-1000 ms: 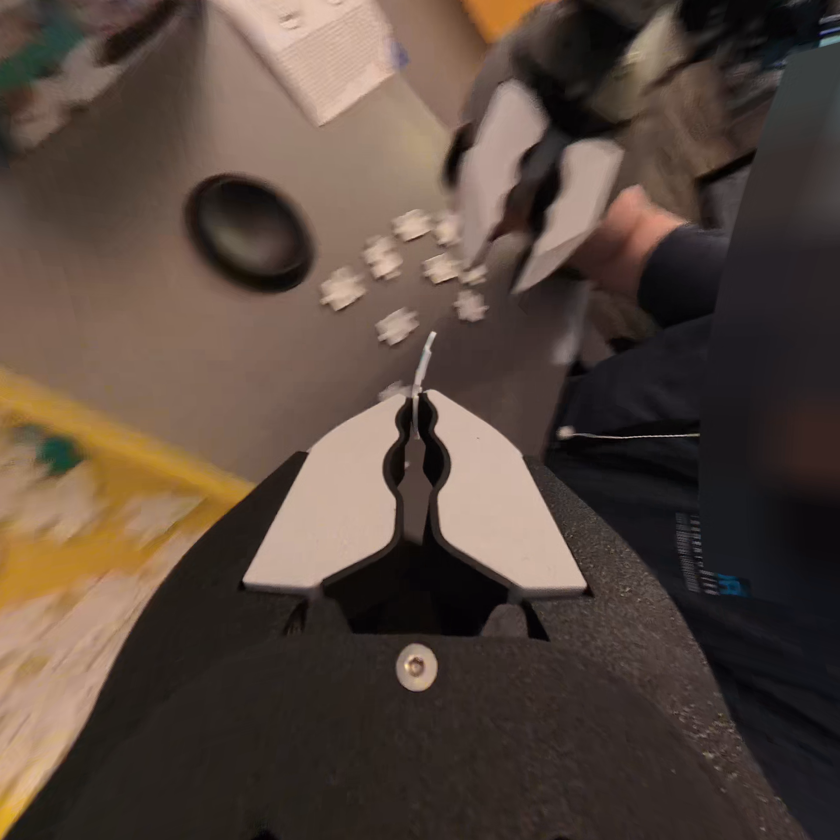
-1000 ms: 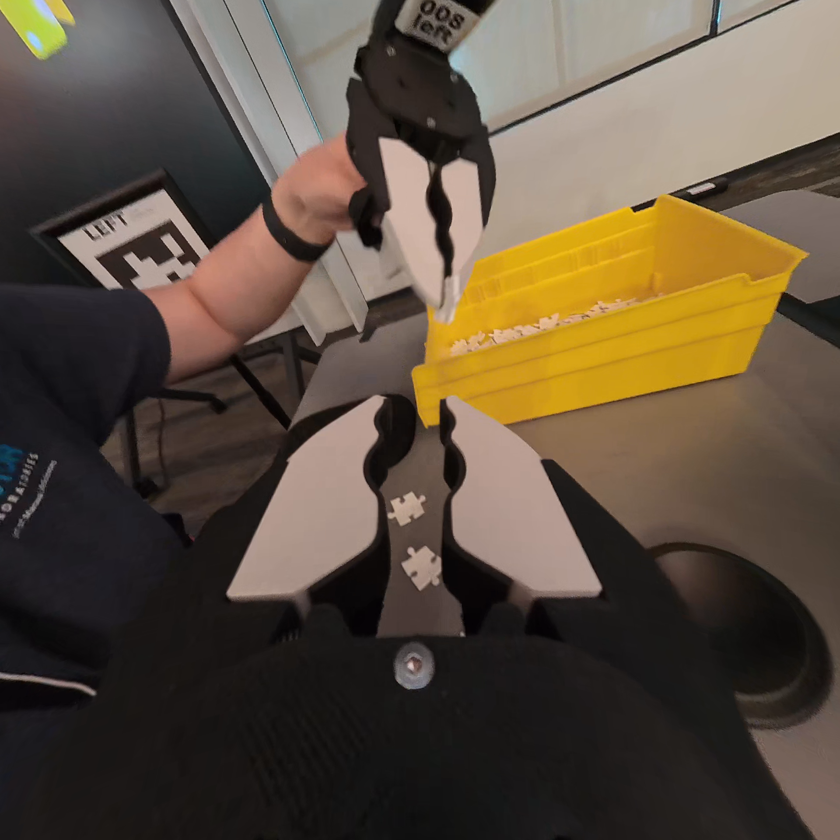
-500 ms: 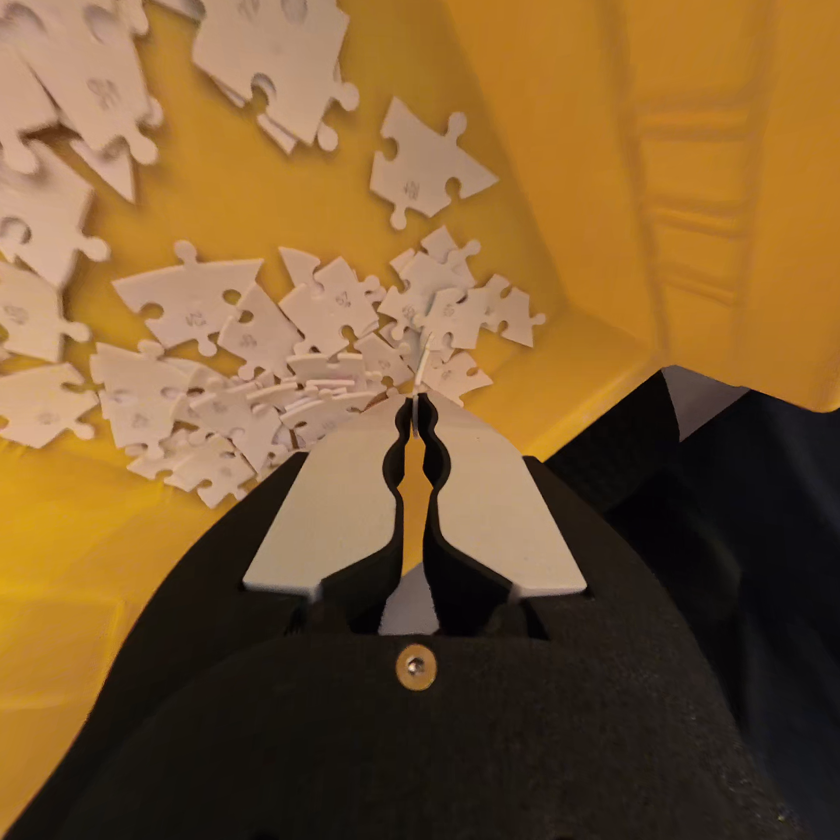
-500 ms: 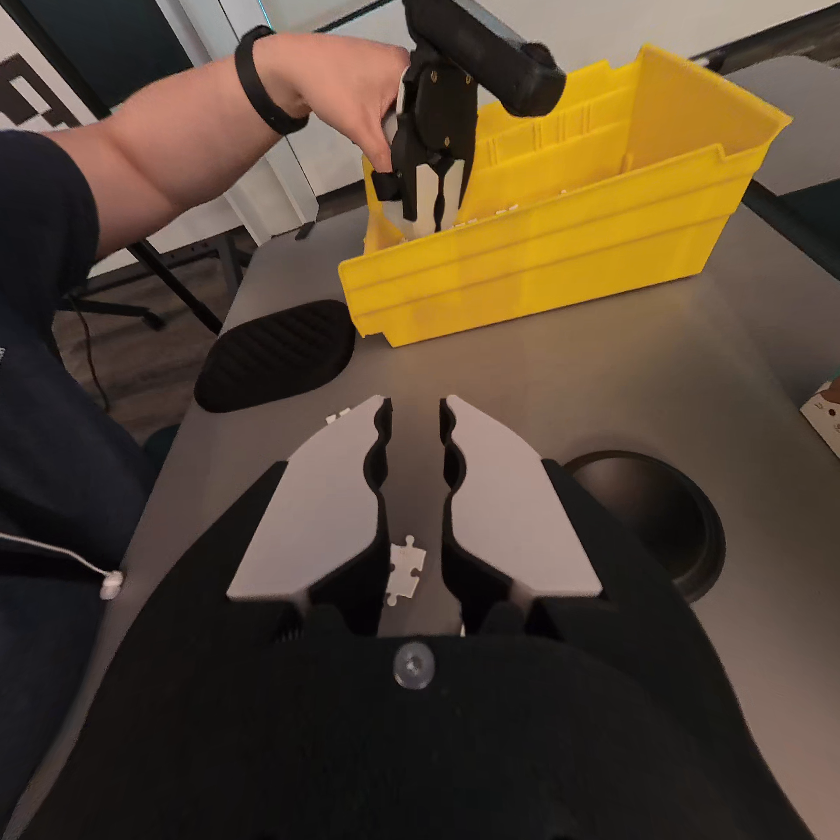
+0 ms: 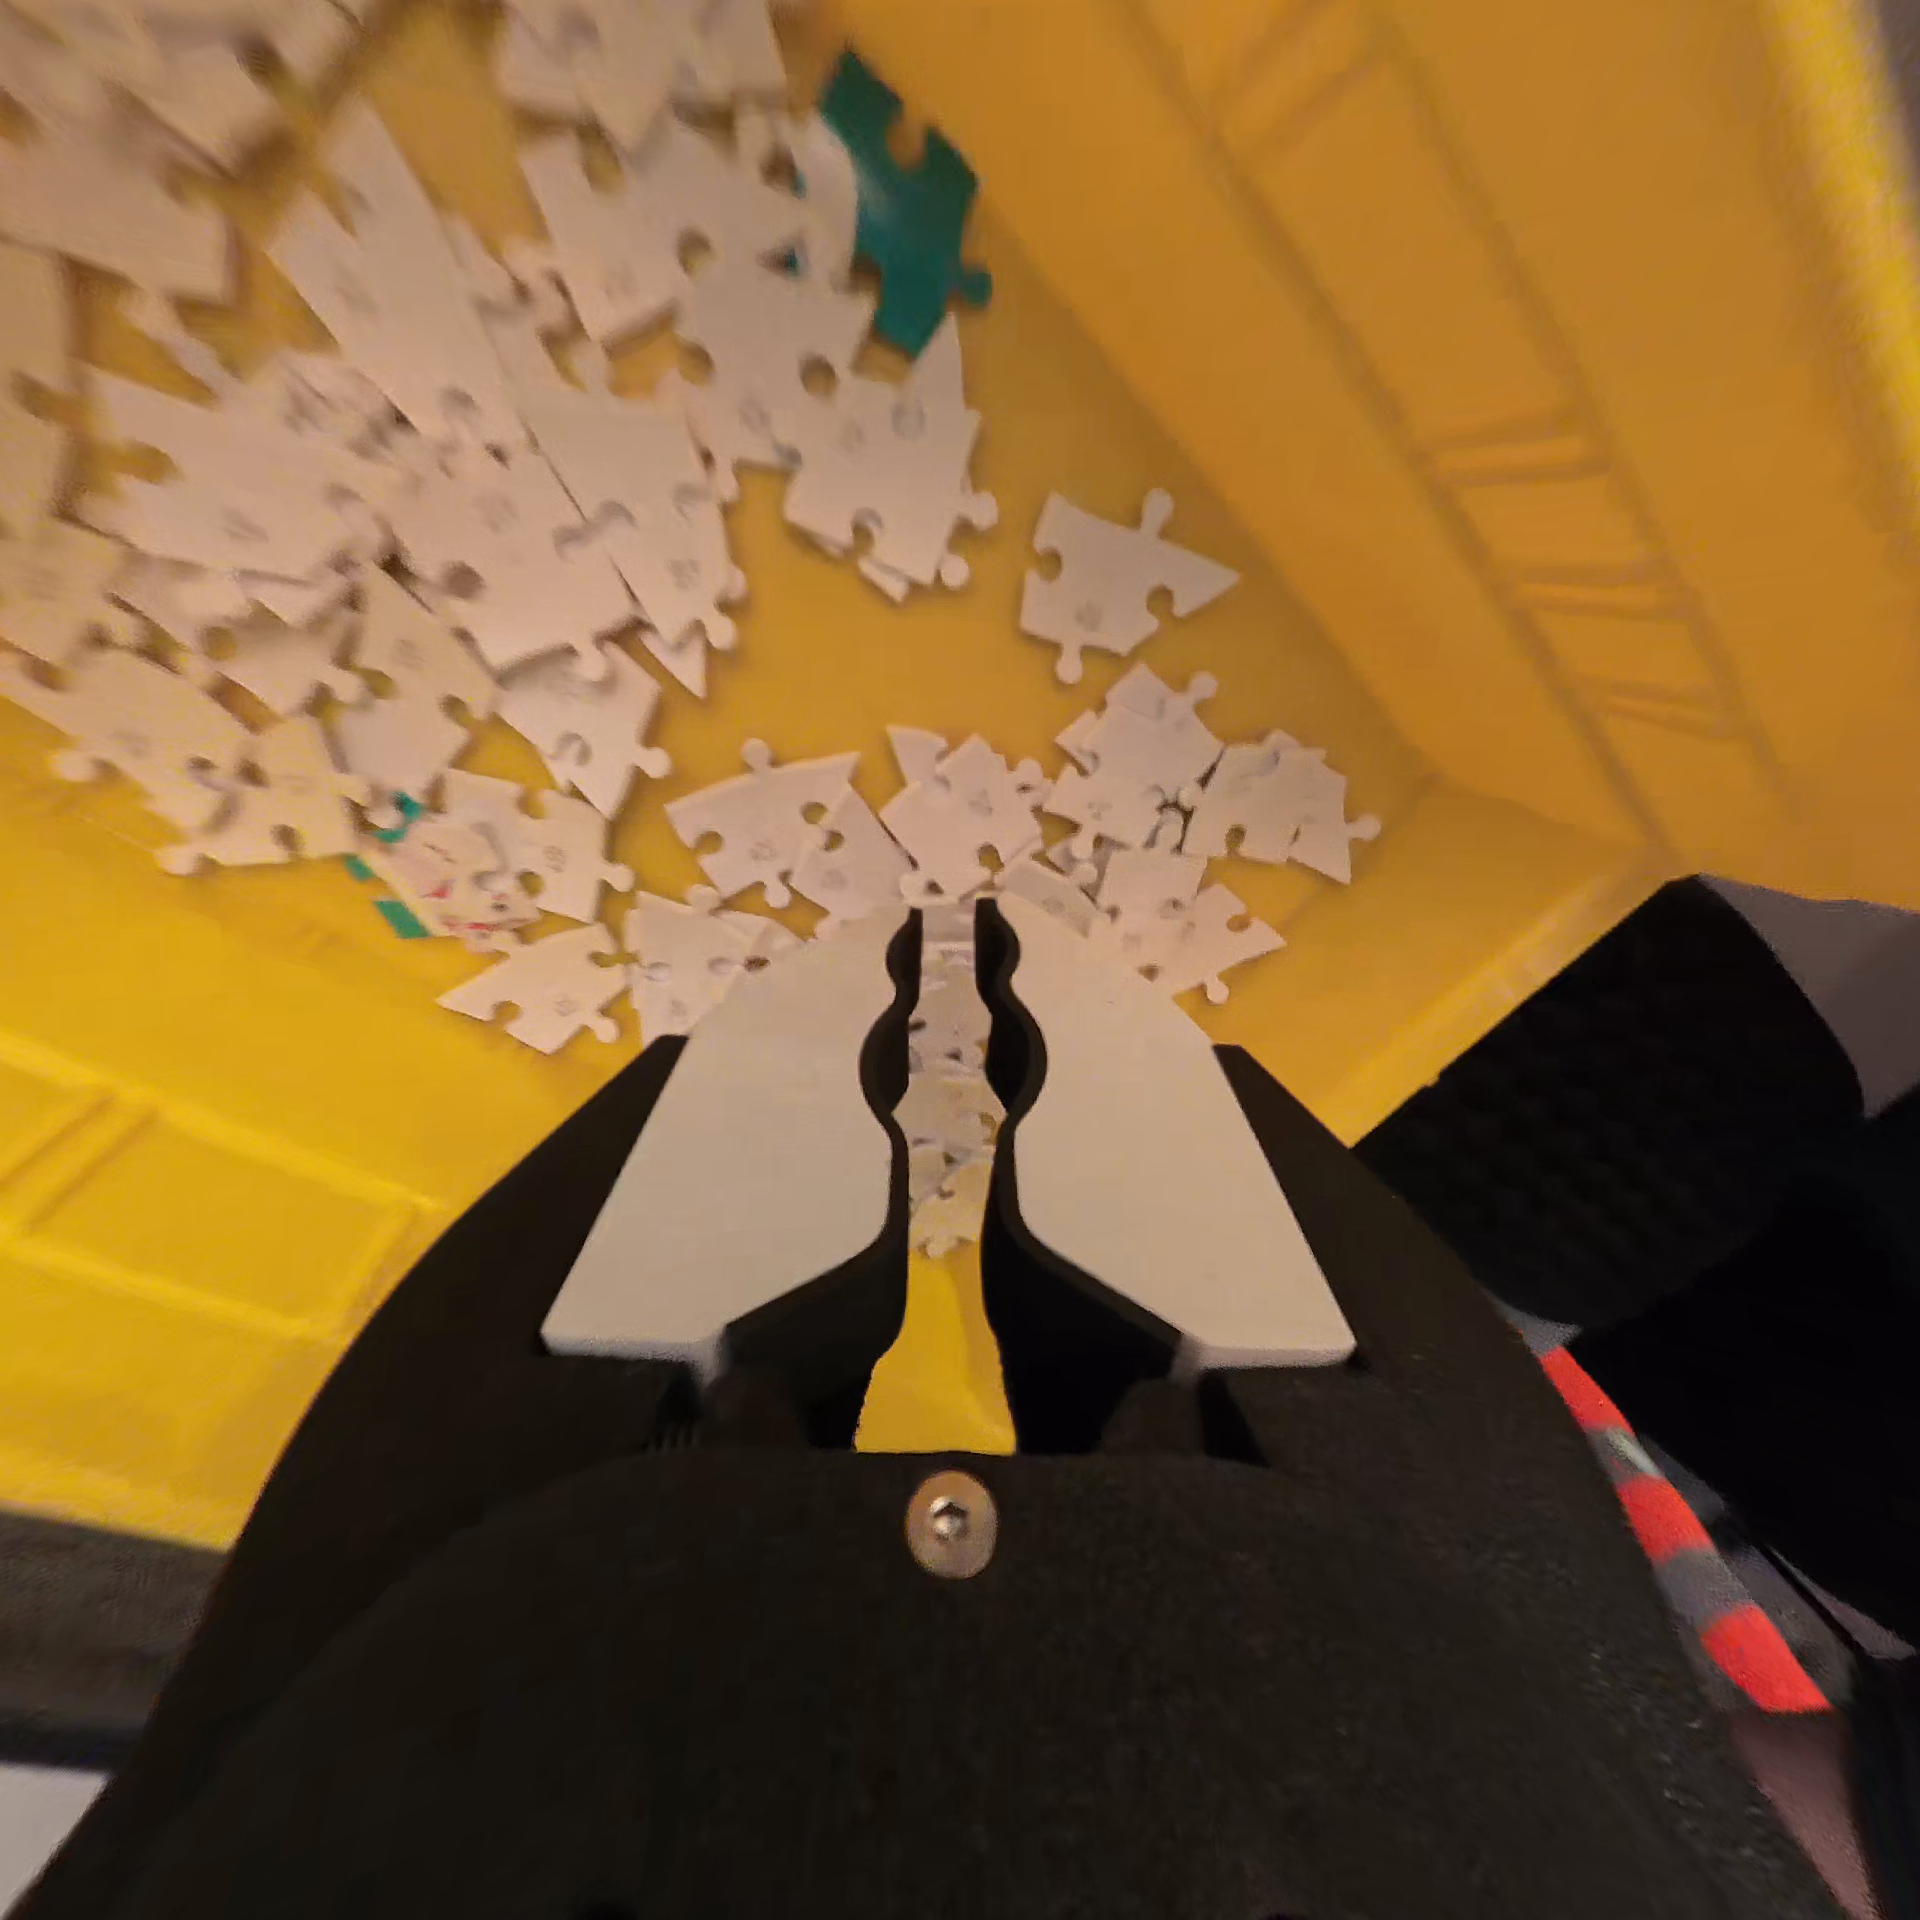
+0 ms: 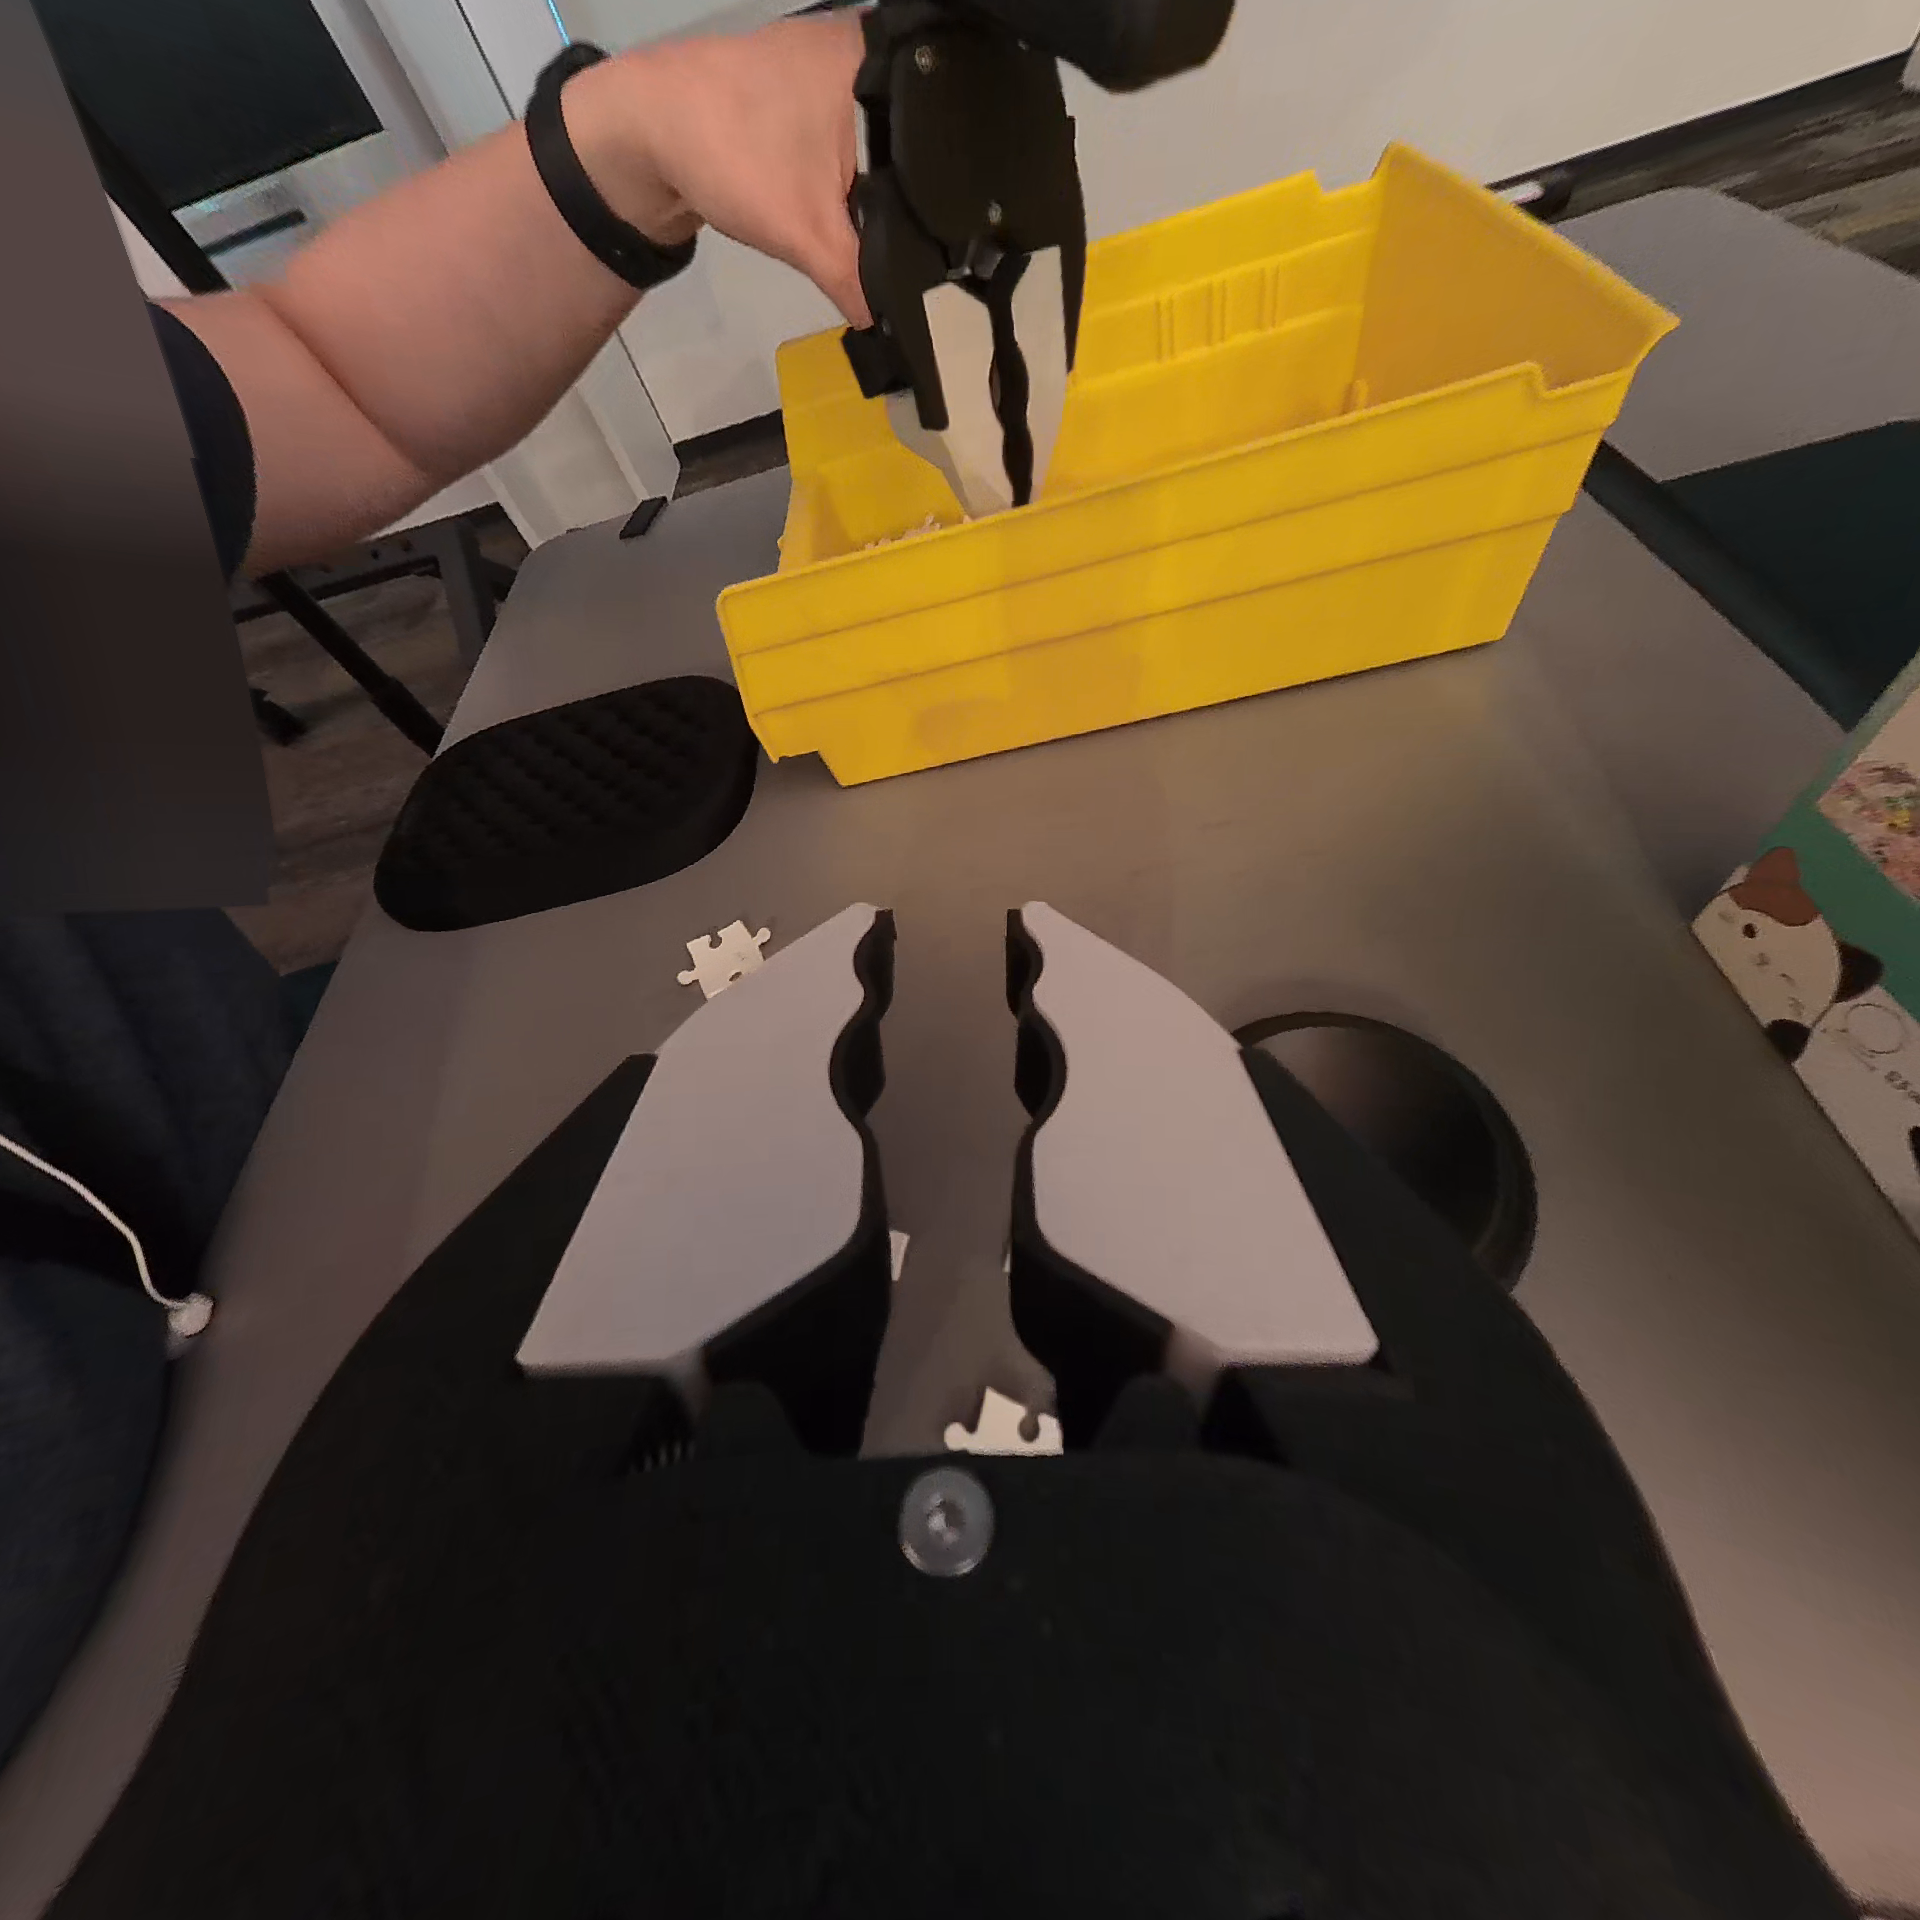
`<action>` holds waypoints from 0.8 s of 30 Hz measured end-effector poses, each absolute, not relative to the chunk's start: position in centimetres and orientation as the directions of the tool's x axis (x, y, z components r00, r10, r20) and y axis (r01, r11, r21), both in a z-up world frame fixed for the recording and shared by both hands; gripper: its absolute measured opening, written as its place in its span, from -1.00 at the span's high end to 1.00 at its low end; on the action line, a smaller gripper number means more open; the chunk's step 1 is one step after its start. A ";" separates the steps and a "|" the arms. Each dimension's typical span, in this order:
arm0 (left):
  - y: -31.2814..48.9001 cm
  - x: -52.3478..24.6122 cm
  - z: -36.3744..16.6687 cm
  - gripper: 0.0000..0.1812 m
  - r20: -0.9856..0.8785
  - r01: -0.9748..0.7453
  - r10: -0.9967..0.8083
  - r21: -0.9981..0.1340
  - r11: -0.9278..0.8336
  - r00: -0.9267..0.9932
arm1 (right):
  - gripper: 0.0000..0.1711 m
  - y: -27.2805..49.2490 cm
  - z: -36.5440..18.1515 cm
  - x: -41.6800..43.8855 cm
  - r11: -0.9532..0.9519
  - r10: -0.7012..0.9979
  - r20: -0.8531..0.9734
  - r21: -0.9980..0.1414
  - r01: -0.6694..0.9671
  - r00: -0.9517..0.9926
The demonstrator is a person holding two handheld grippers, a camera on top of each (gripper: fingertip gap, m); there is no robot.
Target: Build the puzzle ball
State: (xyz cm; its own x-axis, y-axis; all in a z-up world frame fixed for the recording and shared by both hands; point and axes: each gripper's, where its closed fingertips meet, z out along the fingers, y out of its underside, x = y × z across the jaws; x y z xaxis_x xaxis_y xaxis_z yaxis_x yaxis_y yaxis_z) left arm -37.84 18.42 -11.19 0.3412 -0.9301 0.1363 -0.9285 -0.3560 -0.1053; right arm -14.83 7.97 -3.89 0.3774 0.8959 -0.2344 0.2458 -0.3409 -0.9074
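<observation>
My left gripper (image 5: 948,909) points down into the yellow bin (image 5: 1351,416), just above a heap of white puzzle pieces (image 5: 520,520). Its jaws stand a small gap apart with nothing between the tips. One teal piece (image 5: 909,229) lies at the far side of the heap. In the right wrist view the left gripper (image 6: 997,488) reaches into the left end of the bin (image 6: 1143,623), held by a hand (image 6: 727,177). My right gripper (image 6: 951,925) is open and empty, low over the grey table. A loose white piece (image 6: 724,951) lies by its left finger and another (image 6: 1003,1425) under its base.
A black ribbed pad (image 6: 566,816) lies left of the bin near the table's edge. A round black grommet hole (image 6: 1392,1132) is to the right of my right gripper. A printed box (image 6: 1829,935) sits at the right edge. My right fingertips sit around 25 cm from my left ones. My right tips are about 20 cm from the teal piece (image 5: 909,229), my left tips only 11 cm.
The left gripper swung from over the table into the bin and went lower. Its jaws have parted slightly, and the thin piece it pinched no longer shows. The right gripper shifted a little over the table.
</observation>
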 end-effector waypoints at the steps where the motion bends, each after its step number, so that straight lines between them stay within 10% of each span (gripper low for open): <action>1: 19.0 -37.2 -10.5 0.91 0.108 -0.923 -0.936 -0.165 -0.349 0.334 | 0.75 8.0 -3.7 -14.7 -0.332 0.897 -0.226 -0.912 0.241 0.381; 9: 23.2 -34.0 0.1 0.85 -0.232 -0.633 -0.864 -0.765 -0.122 0.446 | 0.75 8.2 -3.2 -14.0 -0.305 0.895 -0.194 -0.924 0.232 0.401; 24: 21.2 -38.2 13.2 0.25 -0.113 -0.055 -0.821 -0.994 0.100 0.559 | 0.71 8.1 -4.6 -14.4 -0.259 0.905 -0.114 -0.912 0.319 0.410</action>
State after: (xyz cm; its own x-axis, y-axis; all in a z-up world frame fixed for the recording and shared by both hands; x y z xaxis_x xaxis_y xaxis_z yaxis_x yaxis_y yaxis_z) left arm -38.19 21.17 13.16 0.5591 -0.8214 -0.1131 -0.0548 0.0995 -0.9935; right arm -14.38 8.07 -4.58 0.4097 0.9050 -0.1144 0.3186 -0.2595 -0.9117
